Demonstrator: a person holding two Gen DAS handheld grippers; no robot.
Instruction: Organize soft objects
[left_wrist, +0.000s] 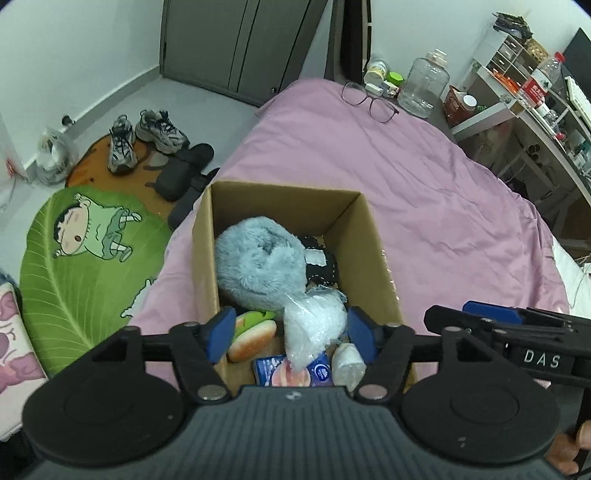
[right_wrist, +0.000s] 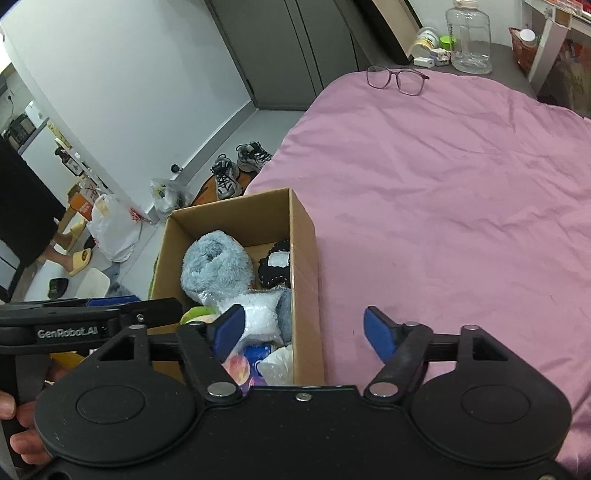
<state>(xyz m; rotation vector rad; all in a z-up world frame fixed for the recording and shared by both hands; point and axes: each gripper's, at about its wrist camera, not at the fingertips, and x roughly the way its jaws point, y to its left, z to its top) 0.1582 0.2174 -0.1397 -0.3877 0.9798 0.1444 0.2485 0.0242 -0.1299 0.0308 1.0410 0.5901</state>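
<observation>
Left wrist view: left tongs (left_wrist: 291, 334) wide apart above a cardboard box (left_wrist: 205, 258) on the pink bed (left_wrist: 424, 192), gripping nothing.
Inside lie a grey fluffy plush (left_wrist: 258, 262), a bubble-wrap bag (left_wrist: 314, 325), a burger toy (left_wrist: 253, 332), a blue packet (left_wrist: 280, 371) and a dark item, half hidden; the box's near end is cut off by the tool.

Right wrist view: right tongs (right_wrist: 304, 330) also spread wide and empty, straddling the box's right wall, one pad over the bedcover. Only this view shows someone's sandalled feet (right_wrist: 72, 260) and a white shopping bag (right_wrist: 112, 230); the burger is mostly hidden here.
</observation>
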